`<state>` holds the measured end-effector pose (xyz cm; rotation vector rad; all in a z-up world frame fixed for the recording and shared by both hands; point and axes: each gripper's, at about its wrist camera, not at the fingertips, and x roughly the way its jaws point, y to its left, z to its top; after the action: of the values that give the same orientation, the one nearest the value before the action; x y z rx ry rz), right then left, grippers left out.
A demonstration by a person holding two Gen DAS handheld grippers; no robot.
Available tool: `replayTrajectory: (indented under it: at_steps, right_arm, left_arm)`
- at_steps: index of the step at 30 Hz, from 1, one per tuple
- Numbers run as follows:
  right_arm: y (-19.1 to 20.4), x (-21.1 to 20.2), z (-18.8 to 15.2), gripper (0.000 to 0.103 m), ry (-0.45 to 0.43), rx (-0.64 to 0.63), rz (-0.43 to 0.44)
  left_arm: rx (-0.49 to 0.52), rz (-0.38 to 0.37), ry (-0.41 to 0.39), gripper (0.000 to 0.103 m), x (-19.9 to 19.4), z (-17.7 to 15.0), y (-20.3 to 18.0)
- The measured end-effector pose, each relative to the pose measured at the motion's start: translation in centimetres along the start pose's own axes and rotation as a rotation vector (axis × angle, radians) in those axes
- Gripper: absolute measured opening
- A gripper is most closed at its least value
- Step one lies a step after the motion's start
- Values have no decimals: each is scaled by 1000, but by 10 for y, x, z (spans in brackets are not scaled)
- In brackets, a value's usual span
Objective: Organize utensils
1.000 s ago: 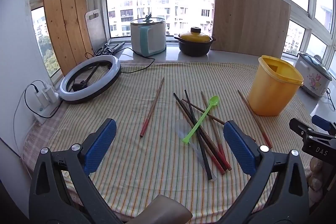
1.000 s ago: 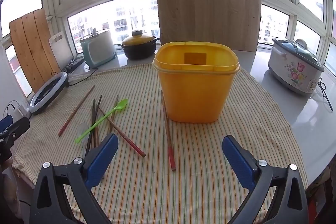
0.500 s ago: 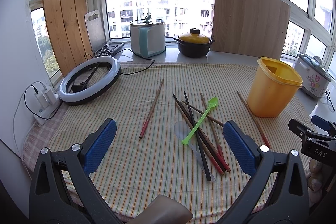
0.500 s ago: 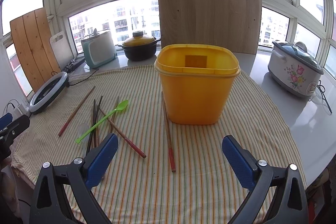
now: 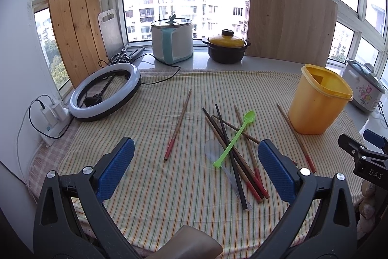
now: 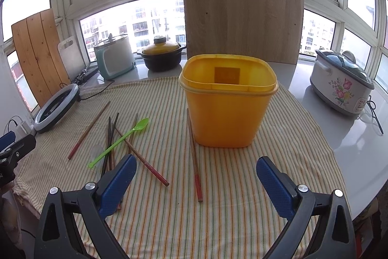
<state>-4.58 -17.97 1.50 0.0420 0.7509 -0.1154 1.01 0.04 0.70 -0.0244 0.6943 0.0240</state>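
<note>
Several brown and black chopsticks (image 5: 236,157) lie in a loose pile on the striped cloth, with a green plastic spoon (image 5: 234,138) across them and a clear spoon (image 5: 213,149) beneath. One chopstick (image 5: 178,124) lies apart to the left, another (image 6: 193,157) beside the yellow tub (image 6: 228,101). The tub (image 5: 317,103) stands upright and looks empty. My left gripper (image 5: 194,169) is open and empty, above the cloth in front of the pile. My right gripper (image 6: 196,182) is open and empty, in front of the tub.
A ring light (image 5: 105,91) lies at the back left near a charger (image 5: 52,113). A steel pot (image 5: 172,40), a yellow-lidded casserole (image 5: 226,46), wooden boards (image 5: 288,16) and a flowered cooker (image 6: 342,81) stand along the windowsill and counter.
Both grippers have drifted slightly back and up; the utensils and the tub look a little farther away. Nothing on the cloth has moved.
</note>
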Motion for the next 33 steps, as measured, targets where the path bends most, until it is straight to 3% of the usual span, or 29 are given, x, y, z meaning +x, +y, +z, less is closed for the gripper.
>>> replayTrajectory:
  at_steps: [33]
  right_arm:
    - [-3, 18, -1, 95, 28, 4, 65]
  left_arm:
    - [25, 21, 32, 103, 16, 0, -3]
